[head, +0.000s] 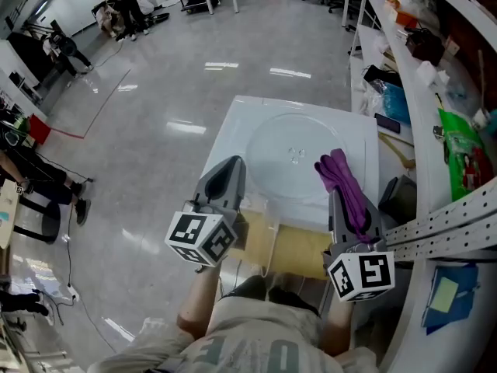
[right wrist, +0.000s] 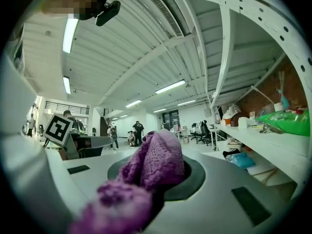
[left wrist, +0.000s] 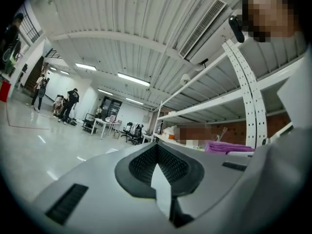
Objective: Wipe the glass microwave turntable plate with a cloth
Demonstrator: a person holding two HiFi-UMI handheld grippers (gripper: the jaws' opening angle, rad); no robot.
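Listing what stands before the person, 4 entries, with a note on use.

1. plate (head: pixel 281 148): clear glass, round, lying flat on the white table (head: pixel 233 134). Nothing touches it. Its centre hub shows only faintly.

2. cloth (head: pixel 342 179): purple, knitted-looking, bunched. One fold stands up past the jaws and a tail lies back along the gripper body.

3. right gripper (head: pixel 338 199): jaws clamped on the cloth, tips pointed up and away. It is held above the near right part of the plate, clear of the glass.

4. left gripper (head: pixel 230 168): jaws together with nothing between them, raised over the near left side of the table, beside the plate.

Step in hand, as I judge it: getting the cloth down onto the glass.

- Tip the right gripper downward so the bunched fold meets the plate, not the hard jaw tips.
- Press lightly, since glass on a smooth top may slide or spin.
- Sweep in overlapping arcs from hub to rim.
- The left gripper would serve best set against the rim to steady the plate.
- Keep the clamp firm, because the loose tail could snag and pull free.
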